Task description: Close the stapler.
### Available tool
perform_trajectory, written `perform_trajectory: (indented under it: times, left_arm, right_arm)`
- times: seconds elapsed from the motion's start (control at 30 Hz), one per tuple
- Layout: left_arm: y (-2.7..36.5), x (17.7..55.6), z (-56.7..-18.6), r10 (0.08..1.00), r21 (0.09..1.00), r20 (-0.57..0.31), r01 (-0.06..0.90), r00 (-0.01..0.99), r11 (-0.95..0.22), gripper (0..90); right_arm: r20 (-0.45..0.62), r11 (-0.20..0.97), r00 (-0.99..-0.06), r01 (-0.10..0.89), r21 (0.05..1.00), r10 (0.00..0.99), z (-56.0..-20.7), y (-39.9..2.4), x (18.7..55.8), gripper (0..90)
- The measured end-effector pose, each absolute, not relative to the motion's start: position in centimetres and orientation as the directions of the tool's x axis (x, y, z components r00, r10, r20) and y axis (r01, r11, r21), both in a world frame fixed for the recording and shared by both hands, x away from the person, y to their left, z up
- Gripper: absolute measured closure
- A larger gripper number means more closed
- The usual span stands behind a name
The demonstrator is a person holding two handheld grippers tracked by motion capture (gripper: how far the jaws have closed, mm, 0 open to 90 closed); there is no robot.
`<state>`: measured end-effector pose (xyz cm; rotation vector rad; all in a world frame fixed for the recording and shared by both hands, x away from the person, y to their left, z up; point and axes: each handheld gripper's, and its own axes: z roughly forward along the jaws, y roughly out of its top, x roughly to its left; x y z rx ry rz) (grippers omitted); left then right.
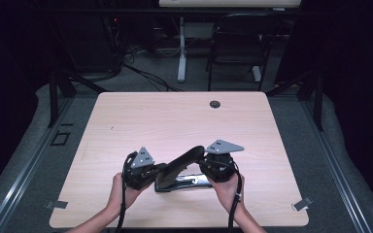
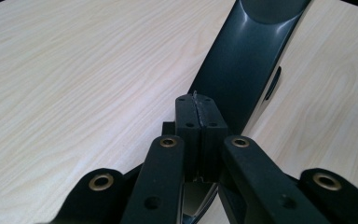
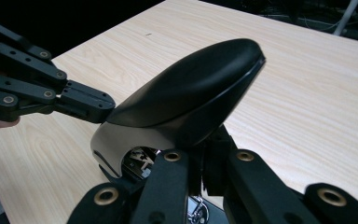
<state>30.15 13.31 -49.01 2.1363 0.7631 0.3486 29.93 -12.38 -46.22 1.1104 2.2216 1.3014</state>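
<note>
You are working a black stapler (image 1: 180, 170) on the table (image 1: 175, 116), its top arm raised; your left gripper (image 2: 198, 122) and right gripper (image 3: 208, 163) are both pressed together, pinching nothing.

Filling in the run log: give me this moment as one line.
object: black stapler, arm raised, on table | left gripper: shut, at stapler's hinge end | right gripper: shut, beside raised arm

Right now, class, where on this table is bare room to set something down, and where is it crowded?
Bare: the far table up to the grommet, plus both side edges. Crowded: near middle, where both grippers meet the stapler.
</note>
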Motion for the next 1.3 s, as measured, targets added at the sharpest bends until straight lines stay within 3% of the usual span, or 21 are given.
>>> perform_trajectory:
  times: [0.53,1.3]
  left_arm:
    - [12.6,29.9,-50.0,0.626,0.765,-0.002,0.405,0.780,-0.501,89.7]
    - [12.2,29.8,-51.2,0.607,0.728,0.003,0.415,0.795,-0.546,87.6]
  right_arm:
    - [0.147,0.200,-0.584,0.488,0.850,0.798,-48.6,-15.0,30.0,89.1]
    - [0.205,0.169,-0.497,0.606,0.777,0.843,-52.8,-17.5,31.1,87.7]
